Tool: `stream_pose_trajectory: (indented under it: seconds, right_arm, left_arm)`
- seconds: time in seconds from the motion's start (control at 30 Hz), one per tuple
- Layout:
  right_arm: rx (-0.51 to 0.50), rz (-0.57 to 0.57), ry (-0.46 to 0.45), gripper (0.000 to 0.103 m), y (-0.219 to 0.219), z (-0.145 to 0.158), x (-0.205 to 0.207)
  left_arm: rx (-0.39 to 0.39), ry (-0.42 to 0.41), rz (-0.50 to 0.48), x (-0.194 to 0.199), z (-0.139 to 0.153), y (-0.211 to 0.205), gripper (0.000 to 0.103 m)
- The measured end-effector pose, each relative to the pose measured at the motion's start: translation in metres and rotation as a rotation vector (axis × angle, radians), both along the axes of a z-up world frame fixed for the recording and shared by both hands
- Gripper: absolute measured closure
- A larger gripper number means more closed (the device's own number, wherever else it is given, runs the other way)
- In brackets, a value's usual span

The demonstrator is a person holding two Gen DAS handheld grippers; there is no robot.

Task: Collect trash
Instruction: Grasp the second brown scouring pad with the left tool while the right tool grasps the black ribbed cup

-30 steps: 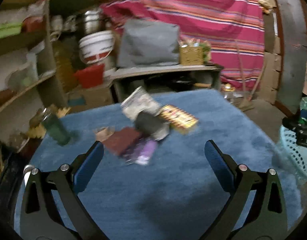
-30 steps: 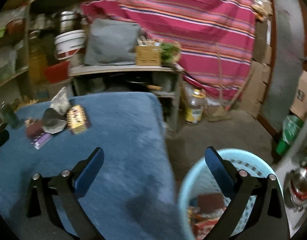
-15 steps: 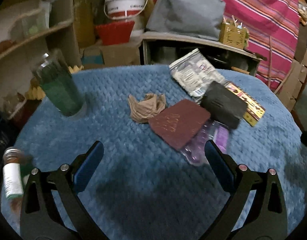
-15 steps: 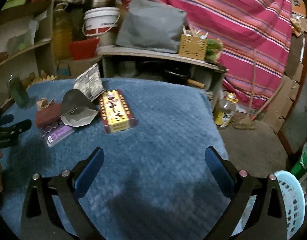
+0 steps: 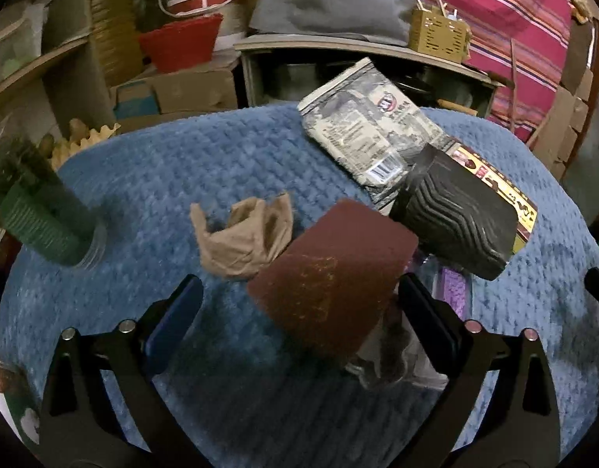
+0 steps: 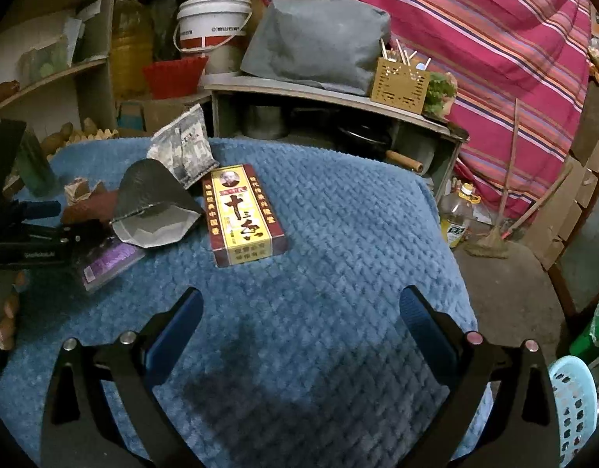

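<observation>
Trash lies on a blue blanket-covered table (image 5: pixel 221 163). My left gripper (image 5: pixel 299 308) is open, its jaws on either side of a dark red flat pack (image 5: pixel 334 273). A crumpled brown paper (image 5: pixel 244 234) lies just beyond it, with a black pouch (image 5: pixel 455 218), a grey printed bag (image 5: pixel 369 136) and a purple packet (image 5: pixel 453 288) to the right. My right gripper (image 6: pixel 299 319) is open and empty over the bare blanket, short of a red and yellow box (image 6: pixel 240 214). The left gripper (image 6: pixel 41 230) shows at the left of the right wrist view.
A green glass jar (image 5: pixel 34 210) stands at the table's left, a small bottle (image 5: pixel 2 390) at its near left edge. A light blue basket (image 6: pixel 572 401) sits on the floor to the right. Shelves, a white bucket (image 6: pixel 213 27) and a low bench stand behind the table.
My left gripper has moved forward until the dark red pack sits between its jaws. My right gripper has swung left from the basket and closed in on the table.
</observation>
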State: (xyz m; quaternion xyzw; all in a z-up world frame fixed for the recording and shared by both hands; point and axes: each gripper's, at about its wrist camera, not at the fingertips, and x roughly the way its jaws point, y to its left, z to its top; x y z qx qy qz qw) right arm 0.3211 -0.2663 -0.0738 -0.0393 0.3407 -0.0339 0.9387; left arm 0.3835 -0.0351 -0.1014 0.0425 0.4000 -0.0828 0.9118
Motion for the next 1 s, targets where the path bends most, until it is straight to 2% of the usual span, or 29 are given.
stream_pose_trajectory:
  seconds: [0.07,0.17,0.43,0.63,0.73,1.0]
  right_arm:
    - [0.006,-0.003,0.004,0.005,0.0,-0.001,0.0]
    - [0.012,-0.001,0.011,0.005,0.002,0.0,0.002]
    - [0.007,0.053,-0.001,0.005,0.027,0.013,0.011]
    - [0.009,0.111,0.0,0.005,0.062,0.021,0.029]
    - [-0.011,0.134,0.029,0.005,0.081,0.016,0.042]
    - [-0.043,0.156,0.056,0.005,0.109,0.009,0.071]
  left_arm:
    - [-0.001,-0.003,-0.025,-0.002,0.0,-0.003,0.025]
    - [-0.004,-0.009,-0.031,-0.004,0.001,-0.003,0.034]
    - [0.005,-0.048,0.05,-0.032,0.019,0.023,0.034]
    - [-0.002,-0.103,0.188,-0.061,0.033,0.065,0.034]
    - [-0.009,-0.121,0.239,-0.069,0.035,0.083,0.034]
    - [-0.066,-0.093,0.205,-0.071,0.028,0.092,0.034]
